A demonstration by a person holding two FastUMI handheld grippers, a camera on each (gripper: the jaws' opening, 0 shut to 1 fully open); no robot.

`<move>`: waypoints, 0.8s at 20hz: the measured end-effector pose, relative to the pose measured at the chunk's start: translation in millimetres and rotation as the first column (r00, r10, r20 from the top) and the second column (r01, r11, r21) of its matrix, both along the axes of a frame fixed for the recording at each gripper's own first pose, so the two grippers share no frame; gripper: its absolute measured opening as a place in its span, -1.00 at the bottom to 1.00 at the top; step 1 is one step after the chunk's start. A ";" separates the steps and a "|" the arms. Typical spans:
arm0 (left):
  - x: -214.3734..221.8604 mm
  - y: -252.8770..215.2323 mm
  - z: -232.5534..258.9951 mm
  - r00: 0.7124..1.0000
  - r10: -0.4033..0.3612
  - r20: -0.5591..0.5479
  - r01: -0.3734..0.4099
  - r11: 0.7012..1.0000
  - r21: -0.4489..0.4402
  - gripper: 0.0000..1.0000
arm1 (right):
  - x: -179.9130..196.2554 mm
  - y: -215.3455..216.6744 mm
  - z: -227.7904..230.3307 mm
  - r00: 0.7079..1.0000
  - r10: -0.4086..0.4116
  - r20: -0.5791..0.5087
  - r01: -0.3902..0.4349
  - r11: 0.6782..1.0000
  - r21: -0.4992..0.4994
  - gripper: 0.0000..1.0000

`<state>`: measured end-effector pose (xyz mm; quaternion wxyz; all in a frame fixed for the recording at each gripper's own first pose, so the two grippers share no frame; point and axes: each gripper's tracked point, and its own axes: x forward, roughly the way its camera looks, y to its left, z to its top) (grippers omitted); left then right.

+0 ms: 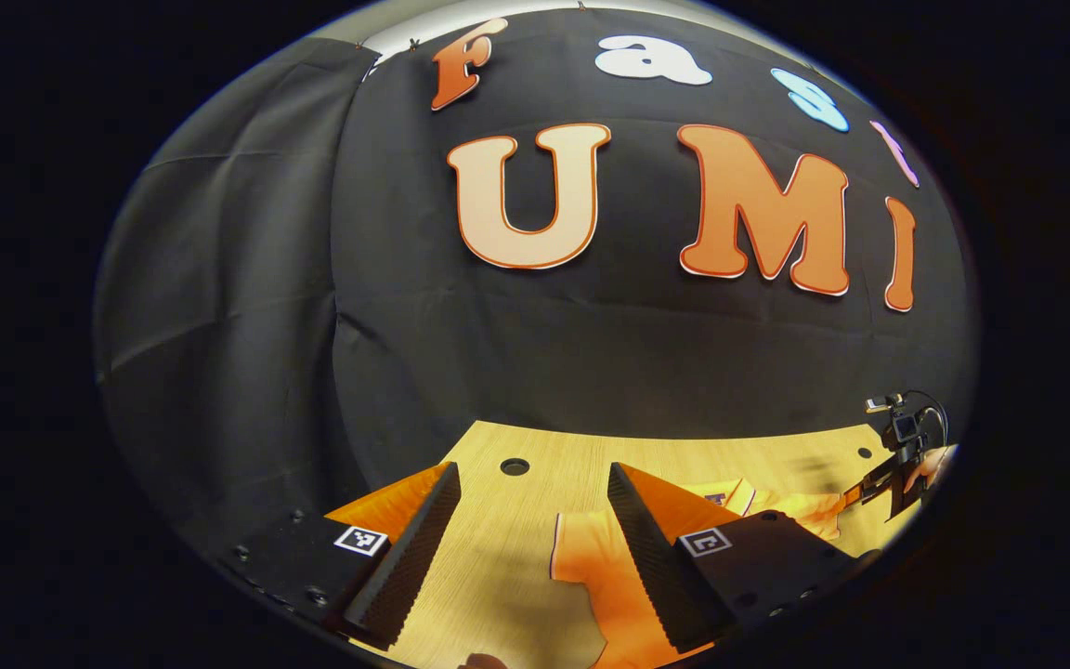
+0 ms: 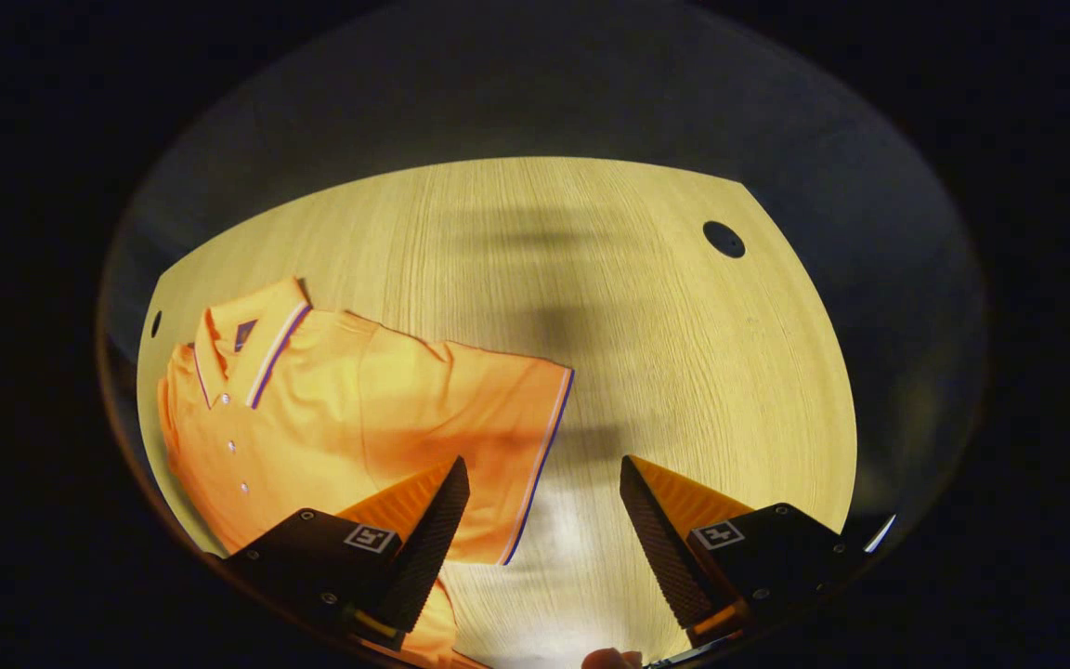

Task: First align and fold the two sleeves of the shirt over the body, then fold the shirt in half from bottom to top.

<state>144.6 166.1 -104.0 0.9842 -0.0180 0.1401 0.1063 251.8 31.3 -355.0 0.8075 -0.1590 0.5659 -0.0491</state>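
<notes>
Wooden table [image 2: 684, 372] is lying under both tools, and nearest in the right gripper view the right gripper [image 2: 544, 520] is hovering with its fingers spread wide and pinching nothing, just over the striped hem of a sleeve [image 2: 498, 418] of the orange shirt [image 2: 331, 409], which is lying flat with its collar [image 2: 252, 339] farther off. In the left gripper view the left gripper [image 1: 535, 530] is likewise gaping above another sleeve edge [image 1: 581, 557], while beyond it the other tool is showing at the far right, with the booth's black cloth wall [image 1: 266, 325] rising behind.

A pale wood-grain counter [image 2: 646, 307] with round holes [image 2: 724, 239] stands against the wrinkled black cloth wall [image 1: 247, 307].
</notes>
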 end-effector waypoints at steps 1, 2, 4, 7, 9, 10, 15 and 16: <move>0.1 1.4 -1.3 1.000 0.000 -0.005 0.000 1.000 0.002 0.96 | 1.6 -0.2 -3.3 1.000 -0.007 -0.004 0.007 1.000 0.001 0.99; 0.3 2.7 -4.3 1.000 0.002 -0.011 -0.002 1.000 0.004 0.95 | 0.4 -1.6 -5.8 1.000 -0.011 -0.013 0.011 1.000 -0.002 1.00; -1.2 5.3 -7.1 1.000 0.003 -0.020 -0.003 1.000 0.002 0.95 | -2.6 -2.8 -15.0 0.999 -0.019 -0.041 0.019 1.000 -0.009 1.00; 1.0 5.5 -10.5 1.000 0.006 -0.028 -0.006 1.000 -0.002 0.95 | -3.4 -2.1 -20.0 0.998 -0.028 -0.062 0.028 1.000 0.001 1.00; 1.0 3.9 -11.8 0.999 0.002 -0.033 -0.002 1.000 -0.009 0.95 | -9.9 -1.8 -21.5 0.993 -0.074 -0.095 0.078 0.996 0.036 0.98; 0.0 1.4 -13.5 0.999 -0.001 -0.036 0.001 1.000 -0.013 0.95 | -13.1 0.7 -23.6 0.984 -0.132 -0.119 0.142 0.987 0.077 0.97; -3.5 -7.1 -22.4 0.998 -0.010 -0.057 0.008 0.999 -0.032 0.95 | -10.9 -1.4 -22.8 0.987 -0.131 -0.087 0.139 0.987 0.084 0.92; -5.7 -8.2 -24.7 0.998 -0.010 -0.061 0.008 0.999 -0.035 0.95 | -11.2 -1.0 -24.2 0.988 -0.134 -0.079 0.141 0.986 0.086 0.87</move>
